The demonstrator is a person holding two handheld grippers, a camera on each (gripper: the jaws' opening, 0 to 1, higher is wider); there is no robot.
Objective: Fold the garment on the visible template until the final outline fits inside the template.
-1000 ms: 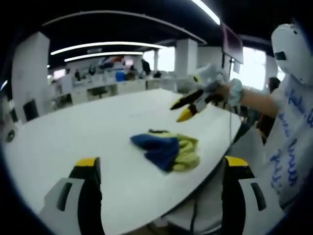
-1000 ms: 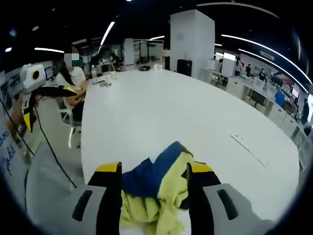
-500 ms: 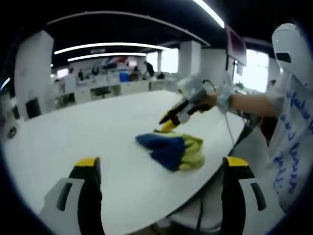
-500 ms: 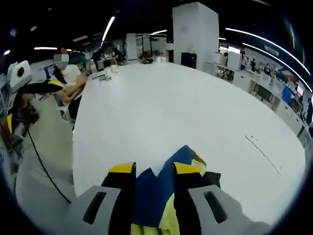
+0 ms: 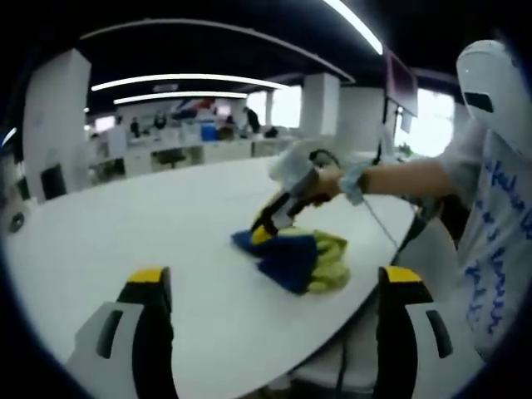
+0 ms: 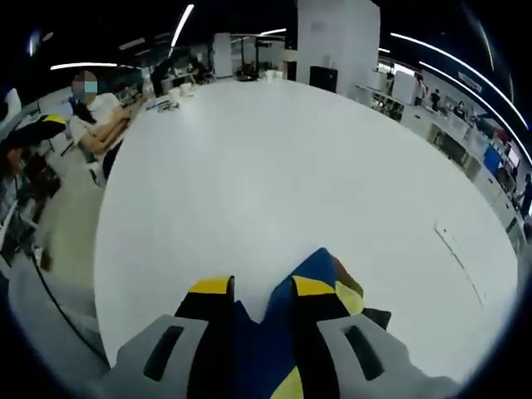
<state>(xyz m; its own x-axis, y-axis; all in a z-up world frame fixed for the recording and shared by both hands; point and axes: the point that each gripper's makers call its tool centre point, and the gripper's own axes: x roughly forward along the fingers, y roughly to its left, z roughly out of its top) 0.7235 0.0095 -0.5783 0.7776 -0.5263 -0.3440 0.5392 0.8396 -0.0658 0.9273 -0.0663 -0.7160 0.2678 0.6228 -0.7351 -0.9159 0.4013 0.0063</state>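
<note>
In the right gripper view, the right gripper (image 6: 262,291) has its yellow-tipped jaws drawn close together over the garment (image 6: 332,274), with blue cloth showing in the narrow gap between them; it looks clamped on a fold of the garment. In the left gripper view the same gripper (image 5: 264,229) comes in from the right, held by a hand (image 5: 328,183), its tip down on the far end of the garment (image 5: 295,258).

The left gripper (image 5: 270,278) hovers with its jaws wide apart, holding nothing, above the near part of the worktop (image 5: 125,224).

The garment is a crumpled heap of blue and yellow cloth. It lies on the white worktop (image 6: 274,158) close to the edge beside the person (image 5: 499,208) holding the grippers. The template cannot be made out.

A seated person (image 6: 96,120) is at the worktop's far edge.
</note>
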